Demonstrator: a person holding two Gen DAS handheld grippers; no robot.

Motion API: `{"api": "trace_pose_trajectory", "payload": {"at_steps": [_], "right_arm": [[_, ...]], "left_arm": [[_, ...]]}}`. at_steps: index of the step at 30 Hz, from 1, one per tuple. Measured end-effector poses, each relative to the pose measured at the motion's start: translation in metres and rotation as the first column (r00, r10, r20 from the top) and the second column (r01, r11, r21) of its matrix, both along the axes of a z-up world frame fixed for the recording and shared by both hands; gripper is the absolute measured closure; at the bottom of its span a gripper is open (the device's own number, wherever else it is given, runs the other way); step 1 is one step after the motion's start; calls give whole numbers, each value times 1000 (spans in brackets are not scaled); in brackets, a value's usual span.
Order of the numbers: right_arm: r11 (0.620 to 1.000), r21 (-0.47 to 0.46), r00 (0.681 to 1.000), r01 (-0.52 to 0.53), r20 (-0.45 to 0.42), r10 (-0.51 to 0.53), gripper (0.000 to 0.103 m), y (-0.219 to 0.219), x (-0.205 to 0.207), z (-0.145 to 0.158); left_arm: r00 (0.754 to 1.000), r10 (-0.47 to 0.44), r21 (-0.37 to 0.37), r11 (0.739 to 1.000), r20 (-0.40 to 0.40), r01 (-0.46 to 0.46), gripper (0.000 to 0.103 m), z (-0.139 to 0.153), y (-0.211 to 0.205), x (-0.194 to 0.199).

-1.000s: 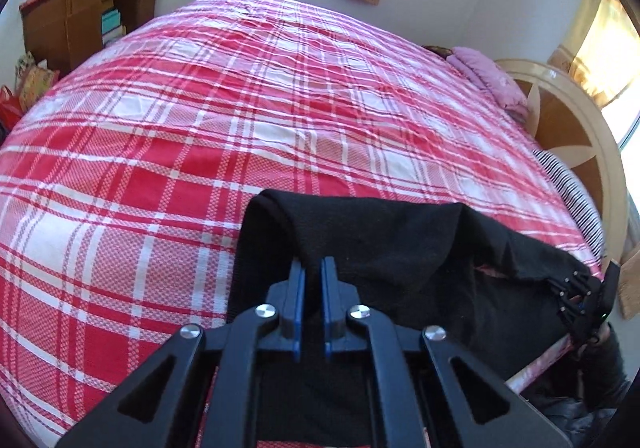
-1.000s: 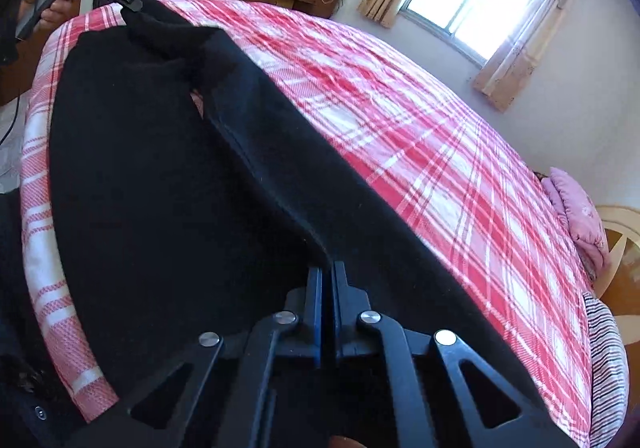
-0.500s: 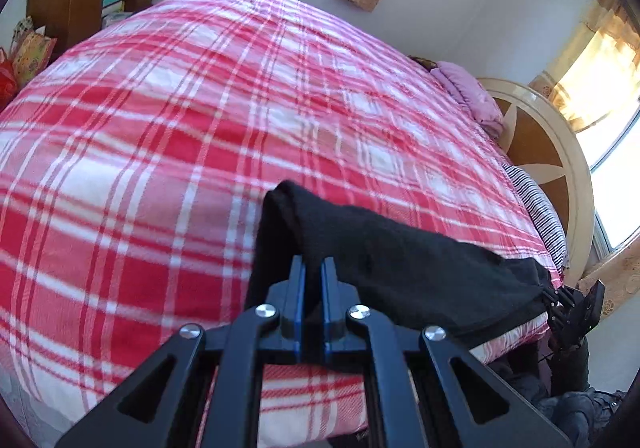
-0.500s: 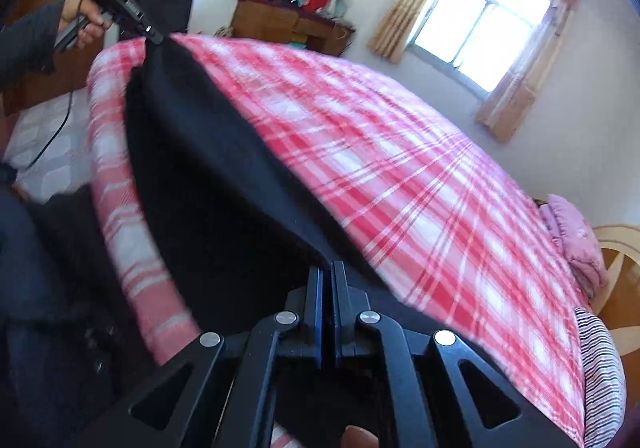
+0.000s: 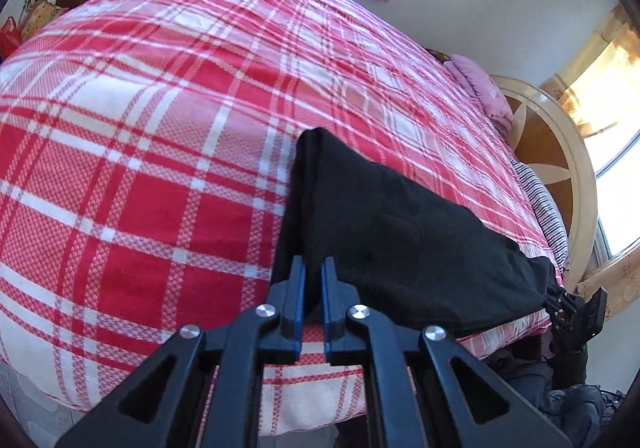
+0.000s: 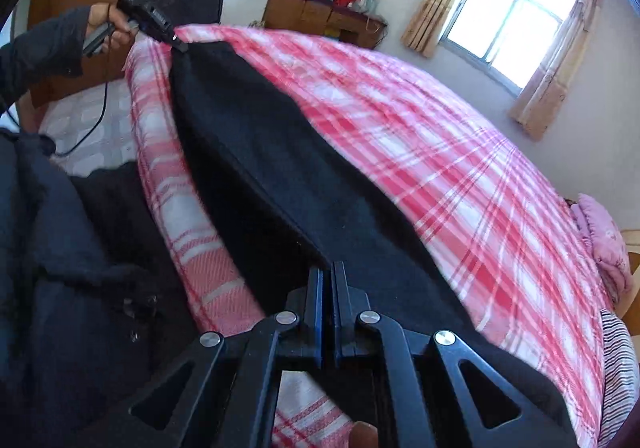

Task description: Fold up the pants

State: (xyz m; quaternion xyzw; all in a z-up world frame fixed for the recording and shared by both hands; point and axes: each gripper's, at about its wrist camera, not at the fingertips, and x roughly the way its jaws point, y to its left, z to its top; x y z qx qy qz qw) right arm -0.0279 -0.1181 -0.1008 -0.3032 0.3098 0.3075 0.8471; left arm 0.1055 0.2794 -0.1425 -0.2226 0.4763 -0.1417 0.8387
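Observation:
Black pants [image 5: 400, 244] are stretched between my two grippers along the near edge of a bed with a red and white plaid cover [image 5: 160, 128]. My left gripper [image 5: 313, 268] is shut on one end of the pants. My right gripper [image 6: 329, 276] is shut on the other end; the pants [image 6: 280, 168] run from it to the left gripper [image 6: 176, 42] at the far bed corner. The right gripper also shows in the left wrist view [image 5: 560, 298] at the right bed edge. Part of the pants hangs over the bed's side.
A pink pillow [image 5: 484, 92] and a round wooden headboard [image 5: 560, 152] stand at the bed's head. A wooden dresser [image 6: 320, 18] stands by the far wall, a window [image 6: 508, 24] beside it. A dark-clothed body [image 6: 60, 268] is left of the bed edge.
Both grippers have pulled back toward the near bed edge, dragging the pants off the bed's middle. The pants now lie as a narrower, taut band along the edge.

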Motion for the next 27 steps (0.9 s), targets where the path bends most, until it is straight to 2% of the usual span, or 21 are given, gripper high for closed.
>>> {"api": "trace_pose_trajectory", "payload": {"at_steps": [4, 10, 13, 15, 20, 27], "right_arm": [[997, -69, 998, -13, -59, 9, 100, 7, 0, -31], [1000, 6, 998, -12, -58, 12, 100, -1, -1, -14], [999, -30, 997, -16, -78, 13, 100, 3, 0, -26], [997, -72, 996, -15, -91, 9, 100, 10, 0, -41], [997, -75, 995, 3, -104, -11, 99, 10, 5, -48], [996, -87, 991, -4, -135, -8, 99, 7, 4, -47]], "left_arm": [[1000, 7, -19, 1000, 7, -7, 96, -5, 3, -1], [999, 3, -7, 1000, 50, -2, 96, 14, 4, -7], [1000, -5, 72, 997, 31, 3, 96, 8, -2, -5], [1000, -4, 86, 996, 19, 3, 95, 2, -3, -3], [999, -11, 108, 994, 36, 7, 92, 4, -5, -3], [998, 33, 104, 994, 50, -38, 87, 7, -4, -1]]}}
